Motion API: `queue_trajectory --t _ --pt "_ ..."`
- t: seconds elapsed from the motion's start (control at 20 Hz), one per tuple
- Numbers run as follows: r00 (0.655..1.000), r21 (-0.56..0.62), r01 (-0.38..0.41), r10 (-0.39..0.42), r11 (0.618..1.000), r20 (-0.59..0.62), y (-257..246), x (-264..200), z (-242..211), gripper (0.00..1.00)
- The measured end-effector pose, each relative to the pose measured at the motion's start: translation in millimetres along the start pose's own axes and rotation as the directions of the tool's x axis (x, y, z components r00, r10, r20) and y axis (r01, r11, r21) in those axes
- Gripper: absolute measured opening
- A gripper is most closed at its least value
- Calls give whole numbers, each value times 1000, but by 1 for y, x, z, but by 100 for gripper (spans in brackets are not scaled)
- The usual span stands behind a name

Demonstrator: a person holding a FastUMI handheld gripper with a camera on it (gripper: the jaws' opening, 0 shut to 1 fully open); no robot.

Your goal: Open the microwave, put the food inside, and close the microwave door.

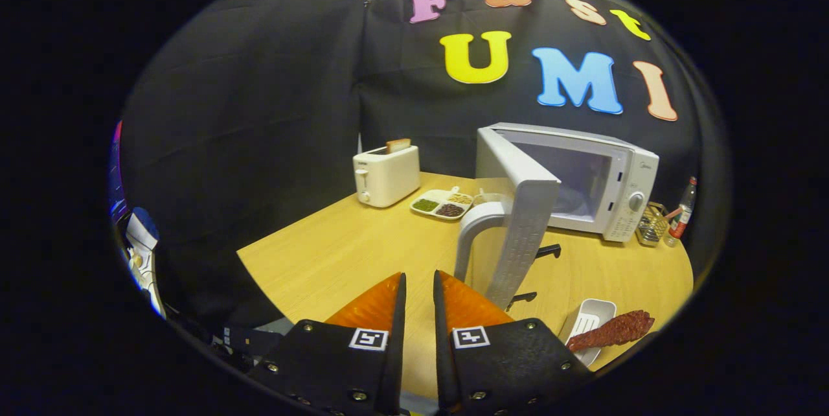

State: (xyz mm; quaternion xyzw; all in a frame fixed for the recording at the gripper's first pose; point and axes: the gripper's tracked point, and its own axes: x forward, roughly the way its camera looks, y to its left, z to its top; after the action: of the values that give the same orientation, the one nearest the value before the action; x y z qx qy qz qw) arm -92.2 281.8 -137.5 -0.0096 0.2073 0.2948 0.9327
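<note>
The white microwave (625, 186) stands at the back right of the wooden table (337, 254). Its door (526, 228) is swung wide open toward me, edge on, and the curved handle (476, 231) is just ahead of my fingers and slightly right. The food, a reddish-brown strip (612, 332), lies across a white dish (592, 319) on the table to the right of my fingers, in front of the open oven. My gripper (420, 277) hovers low over the table with its fingers nearly together and nothing between them.
A white toaster (386, 175) with a slice of bread in it stands at the back left. Beside it lies a divided tray (442, 203) of beans. A small wire basket (651, 225) and a bottle (683, 208) stand right of the microwave.
</note>
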Motion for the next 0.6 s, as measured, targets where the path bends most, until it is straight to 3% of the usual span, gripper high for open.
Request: queue_trajectory --t 0.1,0.15,0.25,0.35,0.6 --pt "998 -9 -58 58 998 20 4 -15 2 25" --pt "995 -2 -95 95 995 40 8 -24 7 33" --pt "988 2 -132 132 991 83 9 -40 21 77" --pt "983 -4 -119 119 993 138 -6 -57 40 94" --pt "983 28 -27 22 999 182 -69 -79 56 94"
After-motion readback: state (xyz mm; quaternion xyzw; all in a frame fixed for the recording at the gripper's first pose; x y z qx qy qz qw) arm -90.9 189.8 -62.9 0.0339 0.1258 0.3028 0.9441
